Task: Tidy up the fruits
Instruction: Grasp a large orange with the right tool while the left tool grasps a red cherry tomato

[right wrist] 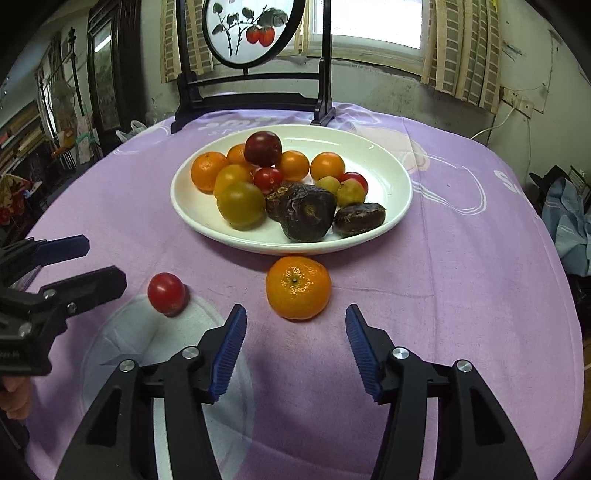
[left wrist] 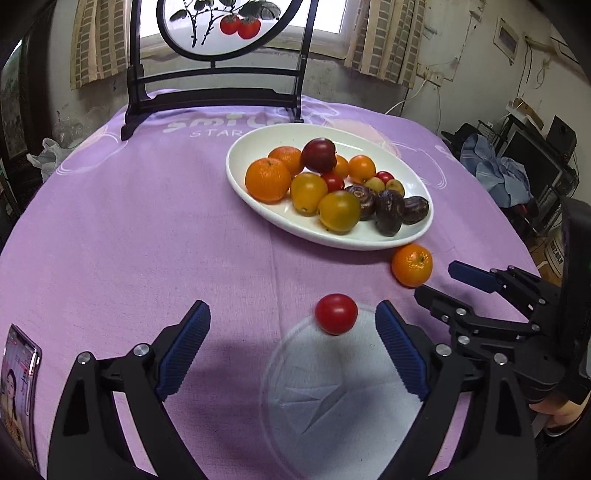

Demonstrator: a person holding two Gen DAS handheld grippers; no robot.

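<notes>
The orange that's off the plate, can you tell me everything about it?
The loose orange is round, bright and dimpled, with a small green stem dot facing up toward the camera. It sits alone on the purple tablecloth, just in front of the white plate, close to its rim. Nothing grips it: the right gripper is open, just short of it.

Around the fruit
A screen (left wrist: 218, 33) stands at the table's (left wrist: 129, 221) far edge; a phone (left wrist: 18, 387) lies near-left.
</notes>
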